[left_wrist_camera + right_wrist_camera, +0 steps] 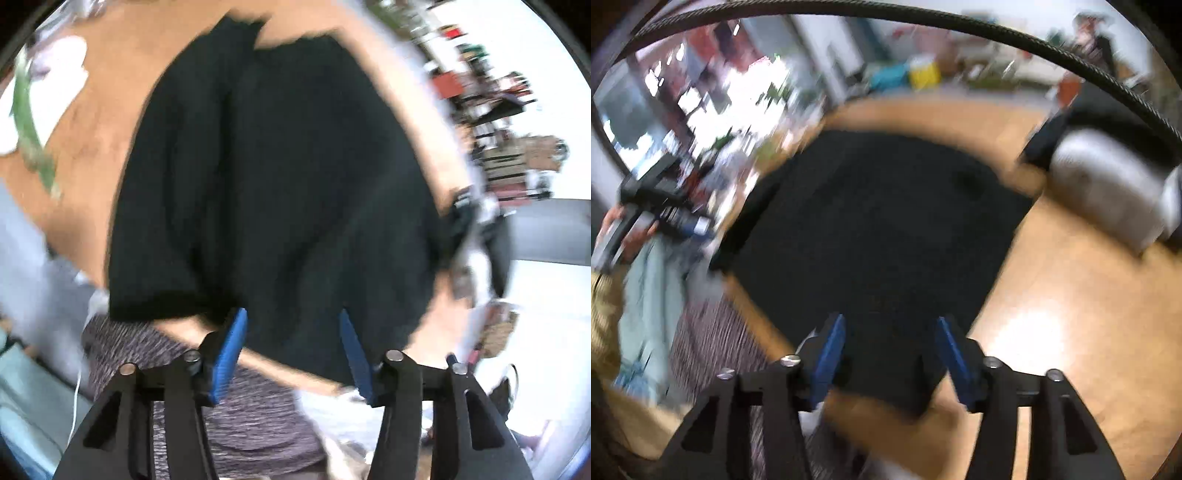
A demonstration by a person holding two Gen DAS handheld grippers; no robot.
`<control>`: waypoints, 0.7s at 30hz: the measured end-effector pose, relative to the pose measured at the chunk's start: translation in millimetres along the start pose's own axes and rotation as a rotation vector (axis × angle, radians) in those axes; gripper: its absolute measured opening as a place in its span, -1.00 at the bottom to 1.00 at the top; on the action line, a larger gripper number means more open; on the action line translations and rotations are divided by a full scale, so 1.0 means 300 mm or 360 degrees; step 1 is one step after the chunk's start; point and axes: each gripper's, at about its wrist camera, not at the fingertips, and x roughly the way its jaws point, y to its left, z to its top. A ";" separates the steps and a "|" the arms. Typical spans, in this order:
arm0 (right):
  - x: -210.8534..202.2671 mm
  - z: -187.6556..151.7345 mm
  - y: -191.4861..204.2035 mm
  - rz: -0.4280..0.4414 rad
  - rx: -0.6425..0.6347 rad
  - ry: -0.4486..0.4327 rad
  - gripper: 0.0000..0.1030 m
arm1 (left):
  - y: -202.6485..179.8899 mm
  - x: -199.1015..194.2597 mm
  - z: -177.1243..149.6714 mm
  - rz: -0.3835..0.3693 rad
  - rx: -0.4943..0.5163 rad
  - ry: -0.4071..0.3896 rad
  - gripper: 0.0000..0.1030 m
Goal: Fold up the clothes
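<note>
Black garment point(273, 177): one item, dark and unpatterned, spread flat on a tan wooden surface point(110, 74). Broad body with soft lengthwise creases; a short sleeve with a hemmed cuff falls to the left of the left tool point(291, 332), and a notched edge lies at the far end. In the right wrist view the same garment point(879, 221) lies directly ahead of the right tool point(890, 343), its near corner reaching between the blue pads. Both views are motion-blurred, so fabric texture cannot be told.

Left tool: blue-padded fingers spread wide, nothing between them, poised above the garment's near edge; contact cannot be told.

Right tool: fingers likewise spread apart, gripping nothing, over the near corner.

Other items: a mottled purple-grey cloth point(221, 406) beneath and left of the left tool; a pale blue-green cloth point(650, 288) far left of the right tool; a grey bundle point(1108, 184) ahead-right on the surface; a hand point(624, 229) at far left holding a dark device.
</note>
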 end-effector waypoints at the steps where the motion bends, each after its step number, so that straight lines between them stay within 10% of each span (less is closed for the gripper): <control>1: 0.010 0.064 -0.035 -0.0064 -0.0018 -0.0042 0.30 | -0.010 0.027 0.050 0.0033 0.0014 -0.0032 0.17; 6: 0.240 0.287 -0.176 -0.0415 -0.0173 -0.0054 0.25 | -0.059 0.163 0.297 0.0200 0.0085 -0.0192 0.22; 13: 0.552 0.323 -0.328 -0.0336 0.0006 0.0177 -0.31 | -0.054 0.370 0.571 0.0305 0.0066 -0.0295 0.22; 17: 0.577 0.292 -0.285 -0.0764 -0.0257 0.0166 -0.82 | -0.046 0.400 0.575 0.0313 0.0111 -0.0334 0.21; 21: 0.561 0.277 -0.294 -0.1046 -0.0381 0.0172 -0.84 | -0.061 0.400 0.571 0.0422 0.0177 -0.0315 0.21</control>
